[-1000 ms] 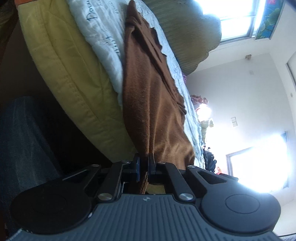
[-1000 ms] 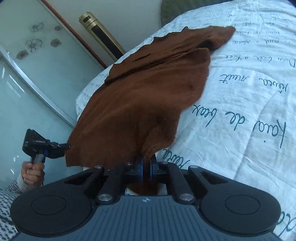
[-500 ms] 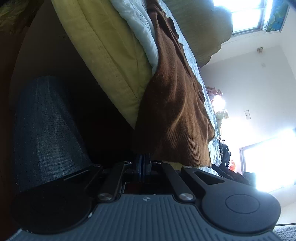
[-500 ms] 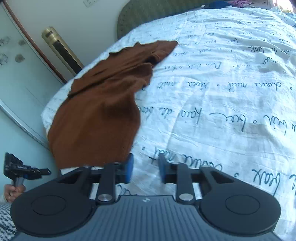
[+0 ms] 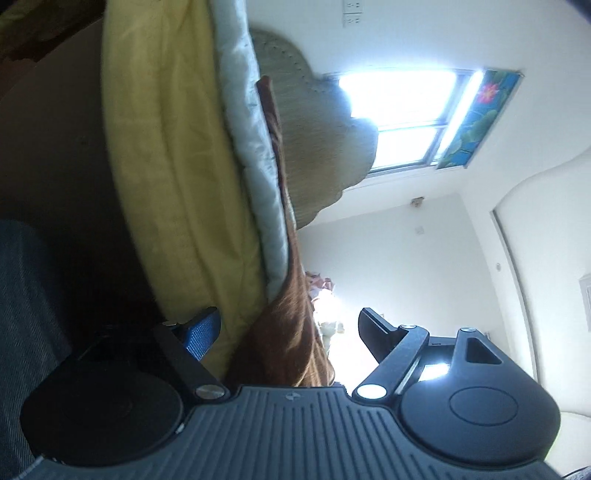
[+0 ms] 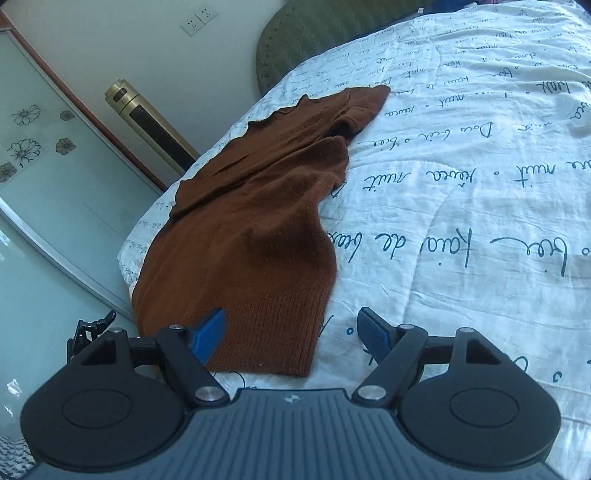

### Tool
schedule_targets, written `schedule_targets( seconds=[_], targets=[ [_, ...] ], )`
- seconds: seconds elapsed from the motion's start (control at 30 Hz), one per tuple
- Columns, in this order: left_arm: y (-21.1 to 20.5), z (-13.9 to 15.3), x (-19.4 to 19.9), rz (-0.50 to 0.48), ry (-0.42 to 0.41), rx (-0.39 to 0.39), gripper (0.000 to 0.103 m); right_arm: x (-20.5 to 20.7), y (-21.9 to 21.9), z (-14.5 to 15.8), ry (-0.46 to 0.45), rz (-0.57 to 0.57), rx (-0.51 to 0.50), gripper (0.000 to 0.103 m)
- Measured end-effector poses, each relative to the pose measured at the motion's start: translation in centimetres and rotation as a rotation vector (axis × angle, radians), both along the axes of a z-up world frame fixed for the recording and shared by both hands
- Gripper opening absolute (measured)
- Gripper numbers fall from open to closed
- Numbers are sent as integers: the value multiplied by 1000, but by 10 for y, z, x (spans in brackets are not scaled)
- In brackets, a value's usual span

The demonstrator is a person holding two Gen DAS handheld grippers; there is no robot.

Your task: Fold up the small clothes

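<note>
A brown knitted garment (image 6: 255,236) lies stretched along the edge of a bed covered by a white quilt printed with dark handwriting (image 6: 461,192). Its ribbed hem is nearest the camera and its far end reaches toward an olive-green padded headboard (image 6: 314,33).

The right gripper (image 6: 291,332) hovers just above the hem, its jaws opening, with the blue-padded fingers (image 6: 207,334) spread to either side of the hem's corner and not pressing the cloth, so nothing is gripped.

The left gripper (image 5: 288,332) sits low beside the bed, pointing level along its side (the view is rolled, so the bed stands almost upright in the picture). Its jaws are opening too; the hanging corner of the brown garment (image 5: 291,343) lies between the fingers (image 5: 201,332) without being pinched. A yellow mattress cover (image 5: 170,155) shows beneath the quilt edge.

A gold-topped tower appliance (image 6: 147,118) stands by the wall beyond the bed.
</note>
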State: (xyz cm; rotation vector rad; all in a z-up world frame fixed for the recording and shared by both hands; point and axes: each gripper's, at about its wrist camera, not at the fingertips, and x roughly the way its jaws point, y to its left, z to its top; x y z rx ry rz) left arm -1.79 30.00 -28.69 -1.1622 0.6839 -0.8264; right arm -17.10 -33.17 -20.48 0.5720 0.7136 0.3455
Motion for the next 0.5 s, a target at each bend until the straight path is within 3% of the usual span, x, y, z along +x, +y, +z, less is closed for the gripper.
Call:
schedule_targets(
  seconds=[0.2,0.4,0.47,0.5],
  targets=[
    [-23,-8,19,-137,-35,-64,80,17,2,-4,-38,-11,-39,79],
    [-47,-17,-5,-254,-50,-87,76,17,7,-5,-75,44,-46,79],
    [-51,-19,-11,-258,-47,-77,68,16,8,-6,-72,51,-66,79],
    [-54,-21,-12,-266,-38,-72,57,18,8,-8,-38,61,-65,79]
  ],
)
